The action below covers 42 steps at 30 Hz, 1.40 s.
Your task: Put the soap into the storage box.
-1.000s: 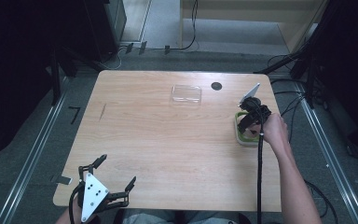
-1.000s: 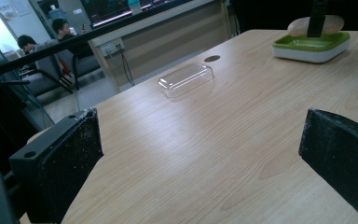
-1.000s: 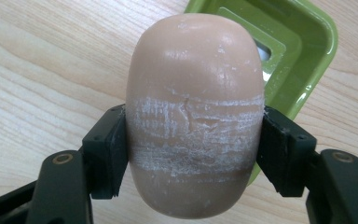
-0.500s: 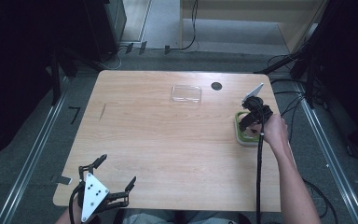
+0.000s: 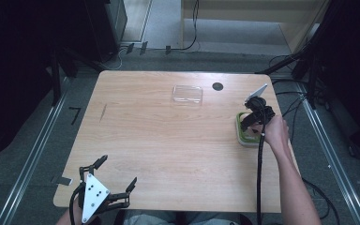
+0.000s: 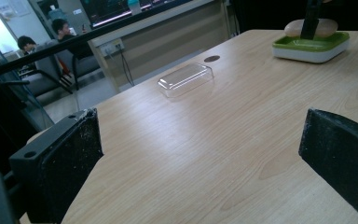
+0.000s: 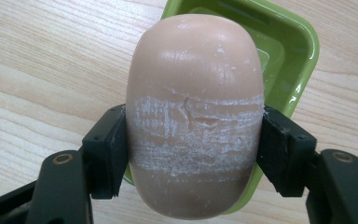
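A pale pink oval soap bar (image 7: 195, 93) with white scuff marks is clamped between the jaws of my right gripper (image 7: 193, 154), which is shut on its sides. Under and behind it lies a green soap dish (image 7: 289, 42). In the high view the right gripper (image 5: 251, 121) stands over the dish (image 5: 242, 133) near the table's right edge. The left gripper view shows the soap (image 6: 326, 28) low in the dish (image 6: 307, 46); I cannot tell if they touch. My left gripper (image 5: 118, 169) is open and holds nothing at the front left corner.
A clear plastic lid (image 5: 188, 93) lies at the back middle of the wooden table (image 5: 168, 140), with a small dark round hole (image 5: 218, 86) to its right. The lid (image 6: 186, 79) is far ahead of the left gripper (image 6: 200, 154). Cables run on the floor around the table.
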Tool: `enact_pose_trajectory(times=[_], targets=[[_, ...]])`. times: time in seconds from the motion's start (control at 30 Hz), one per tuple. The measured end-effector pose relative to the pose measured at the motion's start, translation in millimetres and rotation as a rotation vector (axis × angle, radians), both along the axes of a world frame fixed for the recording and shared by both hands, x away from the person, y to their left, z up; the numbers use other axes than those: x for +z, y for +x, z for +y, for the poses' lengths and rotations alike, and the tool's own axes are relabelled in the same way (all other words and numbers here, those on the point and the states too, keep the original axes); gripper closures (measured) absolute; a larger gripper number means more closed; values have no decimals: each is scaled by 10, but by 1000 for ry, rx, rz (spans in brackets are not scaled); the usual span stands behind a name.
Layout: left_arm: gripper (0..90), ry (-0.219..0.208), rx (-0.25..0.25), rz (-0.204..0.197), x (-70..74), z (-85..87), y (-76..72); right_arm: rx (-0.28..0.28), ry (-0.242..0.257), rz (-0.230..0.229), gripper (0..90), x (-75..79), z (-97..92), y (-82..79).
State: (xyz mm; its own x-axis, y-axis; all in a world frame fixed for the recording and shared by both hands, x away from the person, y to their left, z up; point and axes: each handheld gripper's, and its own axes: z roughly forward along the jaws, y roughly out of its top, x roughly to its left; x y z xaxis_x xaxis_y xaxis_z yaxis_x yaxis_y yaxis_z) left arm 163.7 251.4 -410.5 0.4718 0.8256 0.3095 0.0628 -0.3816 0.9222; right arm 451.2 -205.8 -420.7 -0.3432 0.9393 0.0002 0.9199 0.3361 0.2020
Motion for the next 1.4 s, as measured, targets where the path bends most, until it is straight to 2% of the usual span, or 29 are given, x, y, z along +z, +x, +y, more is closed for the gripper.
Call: enact_pose_trajectory(times=[0.23,0.37,0.53,1.0,1.4], targets=[[0,0,-1,0,0,1,0,-27,17,-15,333,-35,-14,27],[0,-1,-1,0,0,1,-1,-60,29,-22,333,-68,-21,43],[0,-1,-2,1,1,4,0,-83,55,-17,333,-111,-39,57],[0,-1,-4,0,0,1,0,-148,62,-13,332,-211,-103,77],[0,0,-4,0,0,1,0,-181,63,-5,332,-268,-129,96]])
